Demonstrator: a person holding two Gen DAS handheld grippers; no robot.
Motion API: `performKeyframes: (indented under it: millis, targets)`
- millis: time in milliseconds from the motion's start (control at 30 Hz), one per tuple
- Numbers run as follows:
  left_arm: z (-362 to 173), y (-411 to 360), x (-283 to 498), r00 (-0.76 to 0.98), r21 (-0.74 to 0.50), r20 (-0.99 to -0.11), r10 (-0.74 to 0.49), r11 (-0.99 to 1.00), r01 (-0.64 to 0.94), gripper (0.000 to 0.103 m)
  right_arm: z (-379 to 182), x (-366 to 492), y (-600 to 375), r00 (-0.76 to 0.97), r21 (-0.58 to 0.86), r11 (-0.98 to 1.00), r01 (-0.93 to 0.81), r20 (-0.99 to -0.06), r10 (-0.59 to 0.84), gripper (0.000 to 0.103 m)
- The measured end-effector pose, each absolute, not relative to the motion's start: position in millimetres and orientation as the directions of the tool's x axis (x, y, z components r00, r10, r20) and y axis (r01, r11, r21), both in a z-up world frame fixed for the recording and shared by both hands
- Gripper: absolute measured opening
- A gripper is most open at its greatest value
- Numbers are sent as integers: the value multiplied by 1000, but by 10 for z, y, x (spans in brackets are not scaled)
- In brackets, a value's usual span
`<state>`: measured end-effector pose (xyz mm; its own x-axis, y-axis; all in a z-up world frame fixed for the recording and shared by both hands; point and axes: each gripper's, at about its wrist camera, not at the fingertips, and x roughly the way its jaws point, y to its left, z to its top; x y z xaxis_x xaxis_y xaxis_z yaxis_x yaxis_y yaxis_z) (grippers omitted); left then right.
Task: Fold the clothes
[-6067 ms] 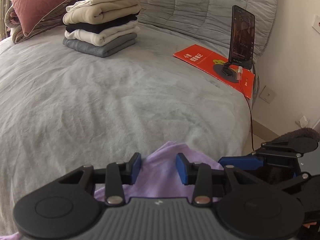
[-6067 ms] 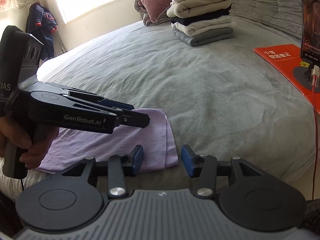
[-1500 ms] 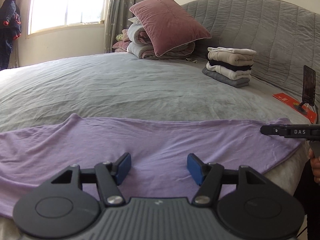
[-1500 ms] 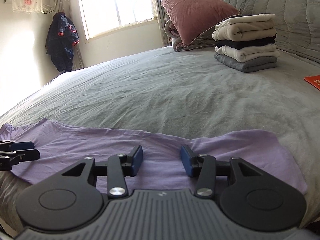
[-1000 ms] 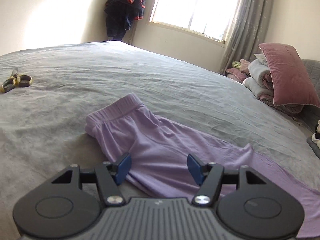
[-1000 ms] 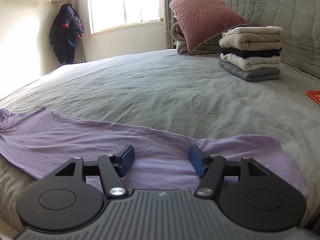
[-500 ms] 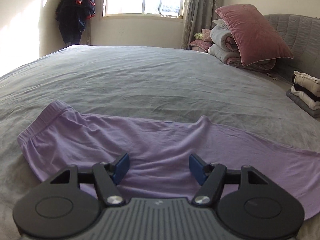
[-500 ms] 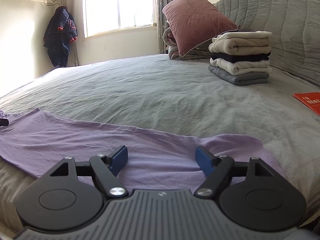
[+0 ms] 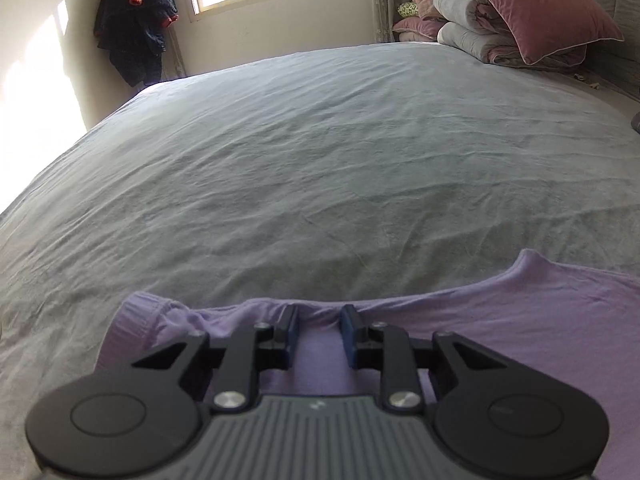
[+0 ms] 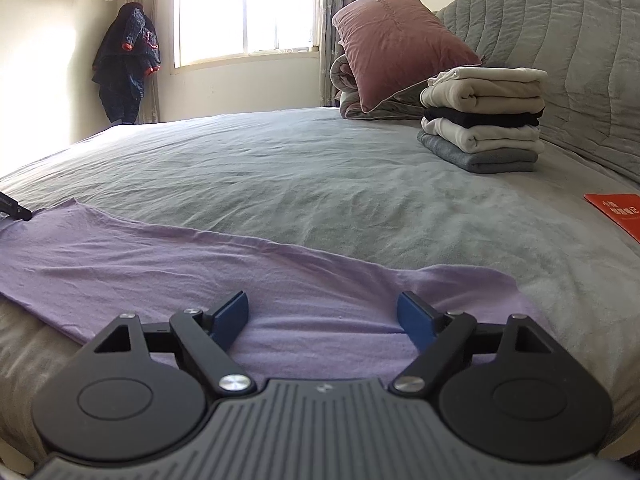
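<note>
A purple garment [image 9: 500, 320] lies spread along the near edge of the grey bed [image 9: 320, 140]. Its elastic waistband end is at the left. In the left wrist view my left gripper [image 9: 319, 320] has its jaws drawn narrow around a bunched fold at the garment's far edge, close to the waistband. In the right wrist view the garment [image 10: 160, 256] stretches off to the left. My right gripper [image 10: 322, 312] hovers wide open just above its right end, nothing between its fingers. The left gripper's tip [image 10: 16, 210] shows at the far left edge.
A stack of folded clothes [image 10: 484, 120] sits at the back right by the quilted headboard. A pink pillow [image 10: 396, 40] rests on rolled bedding behind it. A red booklet [image 10: 616, 212] lies at the right edge. A dark jacket [image 9: 132, 20] hangs by the window.
My left gripper has dropped to the garment's far edge near the waistband and narrowed its jaws onto a fold. The right gripper has opened wider over the other end.
</note>
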<state>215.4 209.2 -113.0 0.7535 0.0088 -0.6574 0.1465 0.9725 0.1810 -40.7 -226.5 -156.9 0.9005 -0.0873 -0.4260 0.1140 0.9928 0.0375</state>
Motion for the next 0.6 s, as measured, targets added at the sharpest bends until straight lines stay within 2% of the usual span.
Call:
performKeyframes:
  millis: [33, 100, 133, 167, 267, 433, 500, 600]
  targets:
    - [-1132, 2148, 2199, 756, 193, -654, 22, 971, 139, 30, -1573, -413, -2273, 902, 40, 993, 111, -424, -84, 84]
    - [-1142, 2237, 2247, 777, 217, -627, 51, 970, 111, 31, -1575, -412, -2272, 902, 40, 993, 110, -423, -83, 85]
    - [-1148, 2278, 2266, 789, 235, -610, 75, 968, 89, 40, -1576, -411, -2271, 902, 40, 993, 109, -423, -82, 86]
    - [-1146, 2326, 2276, 792, 245, -601, 109, 968, 53, 39, -1577, -411, -2270, 903, 40, 993, 108, -423, -82, 86]
    - [-1019, 2488, 2129, 810, 154, -581, 76, 988, 17, 37, -1578, -412, -2271, 904, 41, 994, 106, -421, -79, 86]
    - [-832, 2474, 1648, 844, 90, -535, -41, 990, 105, 40, -1543, -413, -2271, 905, 46, 993, 113, -417, -84, 86]
    - [-883, 2454, 1540, 835, 96, -544, -88, 981, 166, 44, -1527, -394, -2312, 901, 42, 991, 123, -424, -94, 87]
    - [-1122, 2483, 1623, 806, 200, -592, 12, 971, 133, 44, -1503, -353, -2403, 891, 33, 989, 142, -439, -113, 87]
